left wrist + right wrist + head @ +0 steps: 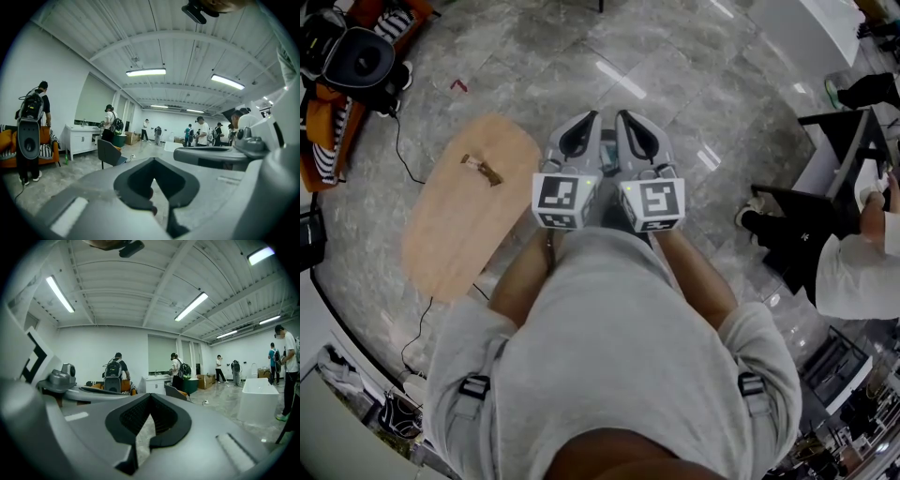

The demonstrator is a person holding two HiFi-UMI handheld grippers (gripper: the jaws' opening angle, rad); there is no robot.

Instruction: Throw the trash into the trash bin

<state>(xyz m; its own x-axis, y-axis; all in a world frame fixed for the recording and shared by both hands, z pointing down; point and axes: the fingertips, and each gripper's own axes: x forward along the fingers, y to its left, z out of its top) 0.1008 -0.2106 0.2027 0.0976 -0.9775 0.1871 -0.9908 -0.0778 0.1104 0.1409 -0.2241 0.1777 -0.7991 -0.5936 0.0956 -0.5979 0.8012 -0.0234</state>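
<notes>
Left gripper: the left gripper (592, 116) is held level at chest height and points to twelve o'clock in the head view. In its own view (153, 161) the jaws are pressed together at the tips with nothing pinched between them.
Right gripper: the right gripper (624, 116) sits just beside the left one, parallel to it and also pointing to twelve o'clock. Its own view (151, 395) shows the jaws closed on each other and empty.
Marker cubes: one cube (565, 200) sits at the rear of the left gripper and another (652, 204) at the rear of the right.
Arms: both forearms (521, 277) are bare, tucked close to the body and reaching forward out of a grey sweatshirt (609, 366).
Trash: a small brown scrap (482, 170) lies on the table, at nine o'clock from the grippers and apart from both.
Table: an oval pale wooden top (455, 234), low and to the person's left.
Floor: glossy grey marble tiles (694, 84), with a black cable (401, 150) trailing at ten o'clock.
Room: a large white hall with strip lights (146, 72) on a ribbed ceiling. An orange sofa (321, 117) is at ten o'clock and a white cabinet (83, 139) stands along the wall.
Container: a dark green container (191, 386) stands far across the room beside a person wearing a backpack.
People: a seated person (861, 267) is at three o'clock, and several others stand in the distance.
</notes>
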